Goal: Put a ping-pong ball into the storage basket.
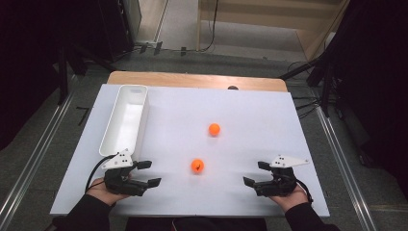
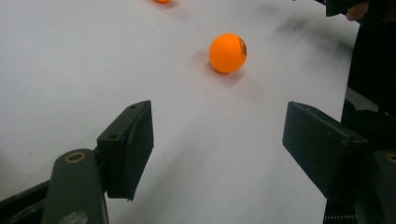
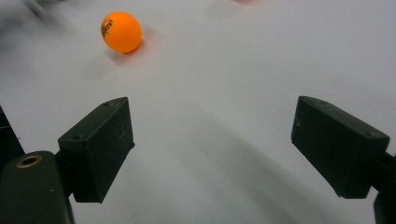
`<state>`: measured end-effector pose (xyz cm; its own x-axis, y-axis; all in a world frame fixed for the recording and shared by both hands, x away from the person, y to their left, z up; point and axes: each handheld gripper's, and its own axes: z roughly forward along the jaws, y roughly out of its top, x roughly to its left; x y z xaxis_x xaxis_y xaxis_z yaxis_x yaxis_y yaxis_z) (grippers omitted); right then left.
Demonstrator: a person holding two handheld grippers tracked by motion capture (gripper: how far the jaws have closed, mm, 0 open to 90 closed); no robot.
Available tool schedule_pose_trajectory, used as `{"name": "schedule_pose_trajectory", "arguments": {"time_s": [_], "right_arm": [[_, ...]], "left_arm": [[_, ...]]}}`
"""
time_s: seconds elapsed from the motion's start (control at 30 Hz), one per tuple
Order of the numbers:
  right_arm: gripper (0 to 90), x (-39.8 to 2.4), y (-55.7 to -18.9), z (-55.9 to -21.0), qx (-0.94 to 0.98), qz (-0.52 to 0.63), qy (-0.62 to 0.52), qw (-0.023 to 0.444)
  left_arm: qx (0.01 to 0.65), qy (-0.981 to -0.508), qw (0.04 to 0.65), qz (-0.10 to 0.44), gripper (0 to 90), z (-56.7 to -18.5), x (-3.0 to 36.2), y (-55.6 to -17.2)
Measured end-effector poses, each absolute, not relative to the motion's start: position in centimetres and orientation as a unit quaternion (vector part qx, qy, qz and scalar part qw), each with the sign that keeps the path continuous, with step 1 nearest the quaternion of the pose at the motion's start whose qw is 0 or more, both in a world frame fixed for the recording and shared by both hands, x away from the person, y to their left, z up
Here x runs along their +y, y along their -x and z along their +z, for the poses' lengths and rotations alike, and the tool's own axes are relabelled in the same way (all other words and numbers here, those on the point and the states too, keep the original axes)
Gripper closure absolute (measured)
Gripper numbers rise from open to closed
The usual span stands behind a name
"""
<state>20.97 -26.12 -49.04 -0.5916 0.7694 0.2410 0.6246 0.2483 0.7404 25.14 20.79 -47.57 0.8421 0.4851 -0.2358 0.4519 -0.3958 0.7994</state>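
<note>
Two orange balls lie on the white board. The nearer ball [image 1: 197,166] [image 2: 227,52] [image 3: 121,31] sits between my two grippers; the farther ball [image 1: 214,129] [image 2: 162,1] rests toward the middle of the board. My left gripper [image 1: 150,173] [image 2: 217,149] rests low at the front left, open, with bare board between its jaws, pointing toward the nearer ball. At the front right, my right gripper [image 1: 255,173] [image 3: 212,151] is likewise open with nothing between its jaws, and the nearer ball lies ahead to its left.
A long white tray [image 1: 124,120] lies along the board's left side, just beyond my left gripper. The white board [image 1: 250,115] covers a wooden table [image 1: 192,79], with floor and dark stands around it.
</note>
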Motion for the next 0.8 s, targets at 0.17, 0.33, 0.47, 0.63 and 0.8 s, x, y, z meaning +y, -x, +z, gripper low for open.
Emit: {"name": "schedule_pose_trajectory", "arguments": {"time_s": [0.17,0.33,0.47,0.63,0.8], "right_arm": [[11.6,-26.24,-21.04,-49.12,0.784,0.425,-0.445,0.088],[11.6,-26.35,-21.09,-49.16,0.782,0.428,-0.445,0.085],[11.6,-26.38,-21.13,-49.22,0.78,0.432,-0.446,0.082],[11.6,-26.33,-21.14,-49.2,0.782,0.43,-0.444,0.082],[11.6,-26.22,-21.3,-49.31,0.783,0.429,-0.442,0.081]], "left_arm": [[0.281,-0.834,0.474,0.014,25.4,-47.6,20.69,-25.14],[0.288,-0.833,0.471,0.009,25.5,-47.53,20.7,-25.26],[0.287,-0.835,0.469,0.006,25.8,-47.59,20.69,-25.22],[0.283,-0.838,0.467,0.008,25.8,-47.65,20.56,-25.11],[0.282,-0.838,0.466,0.007,25.8,-47.66,20.62,-25.16]]}}
